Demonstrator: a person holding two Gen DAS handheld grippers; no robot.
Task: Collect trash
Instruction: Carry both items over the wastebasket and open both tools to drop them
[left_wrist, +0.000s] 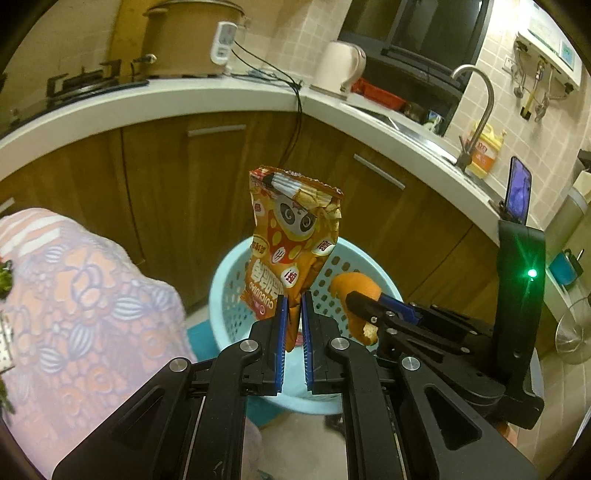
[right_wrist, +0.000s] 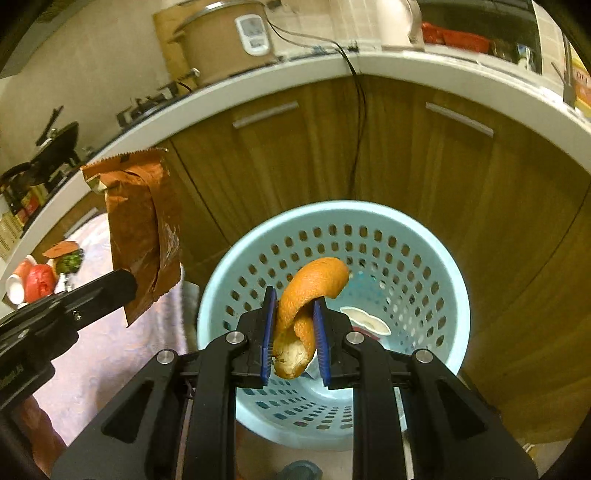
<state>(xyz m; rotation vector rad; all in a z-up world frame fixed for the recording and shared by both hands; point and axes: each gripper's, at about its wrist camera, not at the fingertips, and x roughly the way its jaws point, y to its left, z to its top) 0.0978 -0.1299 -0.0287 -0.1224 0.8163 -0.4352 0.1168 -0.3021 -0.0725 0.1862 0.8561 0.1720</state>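
Above the basket (right_wrist: 424, 236), the left claw (left_wrist: 294, 306) pinches a snack bag (left_wrist: 291, 236) upright; beside it, the right claw (right_wrist: 294, 306) clamps an orange peel (right_wrist: 306, 295).

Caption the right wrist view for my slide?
Right gripper holds orange peel above the blue basket.

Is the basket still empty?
No. In the right wrist view, white scraps already lie at the bottom of the basket, below the peel.
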